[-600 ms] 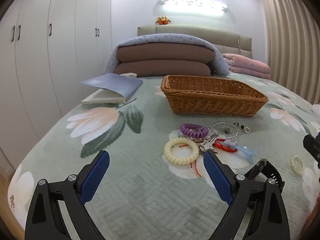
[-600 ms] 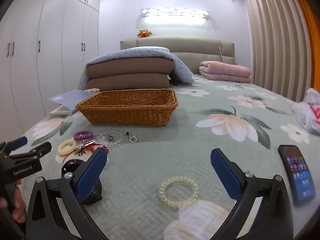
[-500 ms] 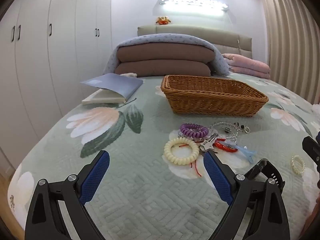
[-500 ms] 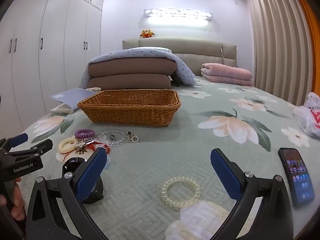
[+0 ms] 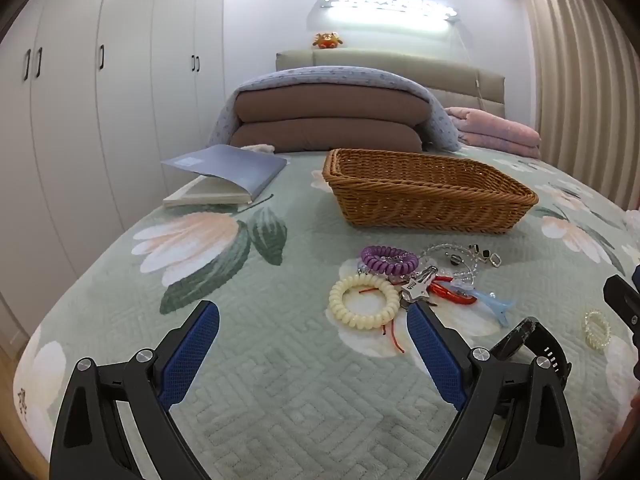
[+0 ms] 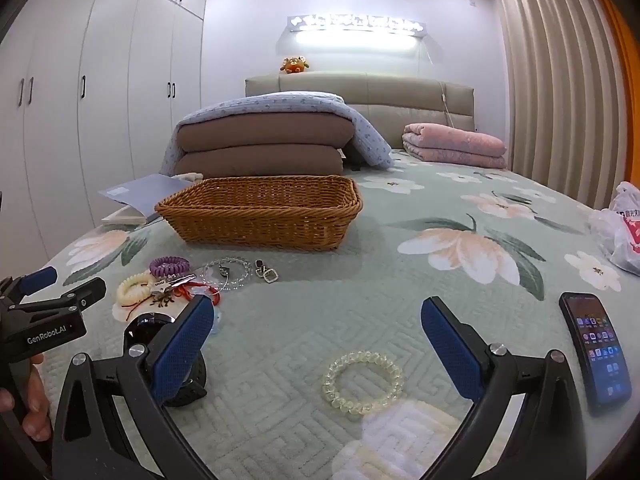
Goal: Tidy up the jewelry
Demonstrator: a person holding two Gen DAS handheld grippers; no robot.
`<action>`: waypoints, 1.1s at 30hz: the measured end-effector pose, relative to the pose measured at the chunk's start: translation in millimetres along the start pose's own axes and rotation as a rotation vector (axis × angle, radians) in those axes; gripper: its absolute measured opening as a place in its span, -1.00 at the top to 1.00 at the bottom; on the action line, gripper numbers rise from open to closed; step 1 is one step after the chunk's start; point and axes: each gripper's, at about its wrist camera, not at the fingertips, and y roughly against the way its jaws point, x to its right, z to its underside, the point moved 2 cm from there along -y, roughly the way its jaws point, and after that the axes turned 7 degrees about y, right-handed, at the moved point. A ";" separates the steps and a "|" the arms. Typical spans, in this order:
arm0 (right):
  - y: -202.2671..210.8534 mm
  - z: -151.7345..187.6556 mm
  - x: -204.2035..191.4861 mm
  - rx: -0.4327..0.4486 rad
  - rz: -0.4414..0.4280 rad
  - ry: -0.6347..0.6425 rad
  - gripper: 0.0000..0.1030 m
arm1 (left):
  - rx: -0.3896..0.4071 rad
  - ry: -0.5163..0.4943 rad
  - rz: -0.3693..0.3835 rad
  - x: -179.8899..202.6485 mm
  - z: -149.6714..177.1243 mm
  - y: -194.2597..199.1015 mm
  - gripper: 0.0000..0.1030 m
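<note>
A wicker basket [image 5: 428, 196] [image 6: 260, 216] stands on the bed. In front of it lies a pile: a cream coil band [image 5: 363, 300] [image 6: 134, 289], a purple coil band [image 5: 388, 259] [image 6: 169, 265], keys [image 5: 418, 288], a red carabiner [image 5: 450, 291], a blue clip [image 5: 494, 304], a clear bead bracelet [image 6: 226, 273] and earrings [image 6: 267, 272]. A black watch [image 5: 532, 340] [image 6: 168, 360] lies nearer. A clear coil band [image 6: 362, 380] [image 5: 597, 328] lies between my right fingers. My left gripper [image 5: 312, 344] is open, near the cream band. My right gripper [image 6: 316, 344] is open and empty.
A book [image 5: 228, 176] lies left of the basket. A phone [image 6: 596, 344] lies at the right, and a plastic bag [image 6: 618, 228] beyond it. Folded quilts [image 6: 264, 140] and a pink blanket [image 6: 452, 148] sit at the headboard. Wardrobes line the left wall.
The right gripper has lifted or tilted a little, so the scene sits lower in its view. The left gripper has barely moved. Both stay open.
</note>
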 end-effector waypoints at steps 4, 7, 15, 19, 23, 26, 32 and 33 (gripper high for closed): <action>0.1 0.0 -0.3 0.000 0.001 0.005 -1.00 | 0.002 -0.001 0.000 -0.7 0.2 1.1 -0.85; 0.3 0.3 -0.5 -0.003 0.002 0.004 -1.00 | 0.000 -0.001 0.000 -0.2 0.2 0.8 -0.85; 0.0 0.6 -0.6 -0.005 0.002 0.008 -1.00 | -0.004 -0.003 -0.001 0.1 1.1 0.0 -0.85; -0.7 1.2 -1.8 -0.003 0.004 0.015 -1.00 | -0.006 -0.003 0.000 -0.2 1.5 -0.9 -0.85; -0.8 1.1 -2.2 -0.003 0.003 0.021 -1.00 | -0.005 -0.003 0.000 -0.3 1.2 -0.9 -0.85; -1.0 0.8 -2.5 -0.003 0.003 0.020 -1.00 | -0.005 -0.003 0.000 -0.5 1.4 -1.0 -0.85; -1.4 0.8 -3.1 -0.005 0.002 0.018 -1.00 | -0.008 -0.004 0.001 -0.3 2.2 -2.5 -0.85; -1.7 0.8 -3.4 -0.006 0.002 0.018 -1.00 | -0.008 -0.004 0.001 -0.3 2.5 -2.9 -0.85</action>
